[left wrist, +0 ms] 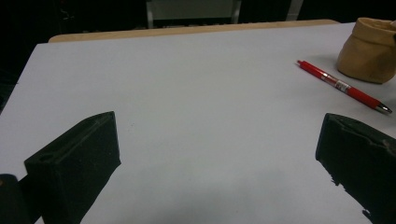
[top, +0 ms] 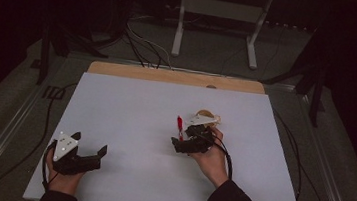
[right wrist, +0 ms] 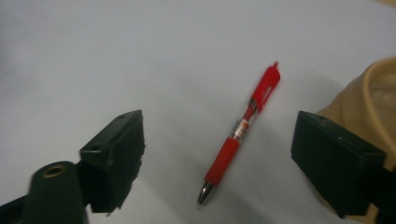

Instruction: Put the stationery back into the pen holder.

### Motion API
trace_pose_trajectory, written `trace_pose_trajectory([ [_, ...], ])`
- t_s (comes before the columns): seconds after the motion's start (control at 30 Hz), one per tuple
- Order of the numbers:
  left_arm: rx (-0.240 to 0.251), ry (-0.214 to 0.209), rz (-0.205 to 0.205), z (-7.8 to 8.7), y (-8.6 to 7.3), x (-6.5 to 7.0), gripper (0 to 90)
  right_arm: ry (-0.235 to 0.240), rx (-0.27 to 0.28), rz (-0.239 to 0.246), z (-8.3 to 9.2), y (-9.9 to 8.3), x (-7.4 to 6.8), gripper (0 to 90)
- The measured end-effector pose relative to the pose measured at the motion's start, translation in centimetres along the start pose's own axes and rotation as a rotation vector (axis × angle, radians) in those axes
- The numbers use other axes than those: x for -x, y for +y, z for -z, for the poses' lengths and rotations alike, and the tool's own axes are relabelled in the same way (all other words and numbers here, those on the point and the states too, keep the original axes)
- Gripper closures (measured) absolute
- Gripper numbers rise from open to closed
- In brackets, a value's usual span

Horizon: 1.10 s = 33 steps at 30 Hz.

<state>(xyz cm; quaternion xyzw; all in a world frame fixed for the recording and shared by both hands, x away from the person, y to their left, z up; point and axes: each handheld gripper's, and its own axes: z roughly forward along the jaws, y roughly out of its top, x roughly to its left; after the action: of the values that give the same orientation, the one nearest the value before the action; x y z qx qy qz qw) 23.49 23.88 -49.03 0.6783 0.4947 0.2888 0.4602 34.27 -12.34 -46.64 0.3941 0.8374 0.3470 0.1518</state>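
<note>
A red pen (top: 179,127) lies on the white table sheet (top: 135,111), right of centre. Just right of it sits a tan fabric pouch (top: 211,116), partly hidden by my right gripper's grey plate. My right gripper (top: 185,136) hovers open over the pen. In the right gripper view the pen (right wrist: 243,123) lies between the two spread jaws of that gripper (right wrist: 219,119), metal tip toward me, and the pouch (right wrist: 369,98) is behind the right-hand jaw. My left gripper (top: 90,143) rests open at the front left, holding nothing. Its own view (left wrist: 217,135) shows the pen (left wrist: 343,86) and pouch (left wrist: 369,49) far off.
The sheet covers a wooden board whose far edge (top: 174,76) sticks out. A white stand (top: 220,14) and cables (top: 142,44) are on the floor beyond. Metal rails (top: 4,132) run along both table sides.
</note>
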Motion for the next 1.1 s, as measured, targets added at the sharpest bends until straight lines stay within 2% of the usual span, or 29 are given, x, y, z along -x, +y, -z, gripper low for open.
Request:
trace_pose_trajectory([
  [0.07, 0.0, 0.0, 0.0, 0.0, 0.0, 0.0, 0.3, -0.002, -0.004, -0.005, -0.2, -0.1, 0.0, 19.1],
  [0.3, -0.002, -0.001, -0.002, 0.0, 0.0, 0.0, 0.3, -0.026, -0.077, -0.033, -2.2, -1.2, 0.2, 25.4],
  [0.43, -0.003, -0.002, -0.003, 0.0, 0.0, 0.0, 0.3, -0.045, -0.122, -0.037, -3.3, -1.5, 0.3, 32.4],
  [0.5, -0.002, -0.003, -0.001, 0.0, 0.0, 0.0, 0.3, -0.057, -0.141, -0.038, -3.7, -1.7, 0.3, 38.8],
  [0.6, -0.002, -0.003, -0.002, 0.0, 0.0, 0.0, 0.3, -0.054, -0.169, -0.041, -4.2, -1.9, 0.4, 45.9],
  [0.7, -0.003, -0.003, -0.001, 0.0, 0.0, 0.0, 0.3, -0.053, -0.173, -0.037, -4.1, -1.9, 0.4, 57.7],
  [0.93, -0.005, -0.003, -0.004, 0.0, 0.0, 0.0, 0.3, -0.03, -0.208, 0.004, -3.7, -1.9, 0.0, 77.8],
  [1.1, -0.005, -0.003, -0.005, 0.0, 0.0, 0.1, 0.3, -0.006, -0.223, 0.019, -3.6, -1.8, 0.3, 80.9],
])
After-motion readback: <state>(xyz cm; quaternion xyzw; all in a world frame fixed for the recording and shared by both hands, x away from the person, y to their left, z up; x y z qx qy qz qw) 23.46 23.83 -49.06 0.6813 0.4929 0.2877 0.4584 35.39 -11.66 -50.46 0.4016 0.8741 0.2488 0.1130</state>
